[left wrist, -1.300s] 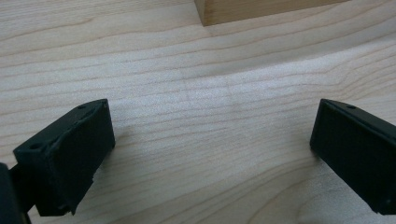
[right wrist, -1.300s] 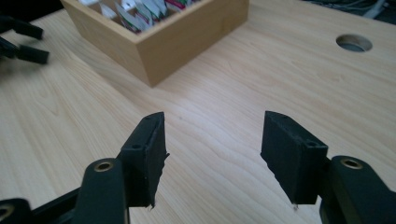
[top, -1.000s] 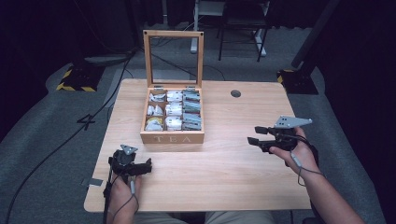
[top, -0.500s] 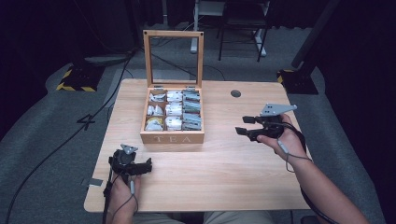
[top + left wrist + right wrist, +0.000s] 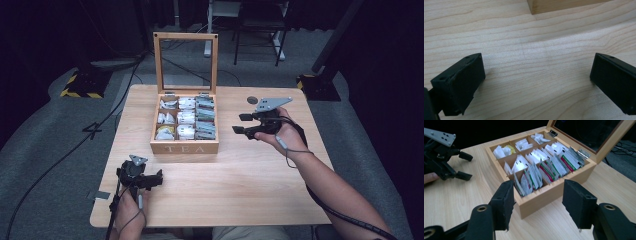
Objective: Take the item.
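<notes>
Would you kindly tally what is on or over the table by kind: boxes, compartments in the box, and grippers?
Wooden tea box: 1
Compartments in the box: 9
Grippers: 2, the left gripper and the right gripper
Total: 12

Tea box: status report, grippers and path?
Right gripper open, empty, beside tea box. Left gripper open, low over table. Lid up; nothing in the way.

One wooden tea box (image 5: 185, 148) with nine compartments; two tongs (image 5: 241, 124) (image 5: 159, 178); one table (image 5: 240, 190)
</notes>
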Demonstrator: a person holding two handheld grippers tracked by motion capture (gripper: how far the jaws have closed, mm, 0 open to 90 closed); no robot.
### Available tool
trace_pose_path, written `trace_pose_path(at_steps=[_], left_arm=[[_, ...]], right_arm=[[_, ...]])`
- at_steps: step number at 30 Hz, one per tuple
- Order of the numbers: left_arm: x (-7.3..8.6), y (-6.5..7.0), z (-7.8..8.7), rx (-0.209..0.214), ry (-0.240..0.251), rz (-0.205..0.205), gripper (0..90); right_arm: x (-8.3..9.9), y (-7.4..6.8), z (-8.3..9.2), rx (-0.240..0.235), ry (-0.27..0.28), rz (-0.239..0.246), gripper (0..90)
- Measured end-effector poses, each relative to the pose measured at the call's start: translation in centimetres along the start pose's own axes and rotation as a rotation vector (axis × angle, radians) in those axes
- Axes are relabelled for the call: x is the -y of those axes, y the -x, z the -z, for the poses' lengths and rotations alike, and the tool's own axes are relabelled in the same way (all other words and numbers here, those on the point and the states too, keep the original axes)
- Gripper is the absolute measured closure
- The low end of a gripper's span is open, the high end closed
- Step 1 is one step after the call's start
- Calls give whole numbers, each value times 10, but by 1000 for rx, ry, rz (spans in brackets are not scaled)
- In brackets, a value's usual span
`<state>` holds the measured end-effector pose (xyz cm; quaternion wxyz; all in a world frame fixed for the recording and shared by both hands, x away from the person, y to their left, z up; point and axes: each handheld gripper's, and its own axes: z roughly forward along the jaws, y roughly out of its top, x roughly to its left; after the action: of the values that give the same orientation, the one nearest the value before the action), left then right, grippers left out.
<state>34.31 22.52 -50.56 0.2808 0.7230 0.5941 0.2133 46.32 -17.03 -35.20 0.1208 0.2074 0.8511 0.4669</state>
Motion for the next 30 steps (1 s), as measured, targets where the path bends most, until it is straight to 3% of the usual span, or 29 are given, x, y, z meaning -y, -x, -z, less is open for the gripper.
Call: trace_pose_path(at_steps=[3,15,17,22,25,30], left_arm=[[0,0,0,0,0,-1,2],[-1,1,-1,-2,1,-2,0],[-2,2,-1,-1,-2,1,0],[-3,2,-3,1,-1,-6,0],[-4,2,-3,0,-1,-5,1],[-4,2,-3,0,-1,-6,1]], right_arm=[[-6,4,-12,5,3,16,434],[-20,18,-40,16,-16,0,448],[-23,19,-50,41,-42,-9,450],[-24,26,-61,75,-49,-50,457],[-25,31,-68,63,-50,-74,461],[-29,30,-78,57,-58,-63,466]])
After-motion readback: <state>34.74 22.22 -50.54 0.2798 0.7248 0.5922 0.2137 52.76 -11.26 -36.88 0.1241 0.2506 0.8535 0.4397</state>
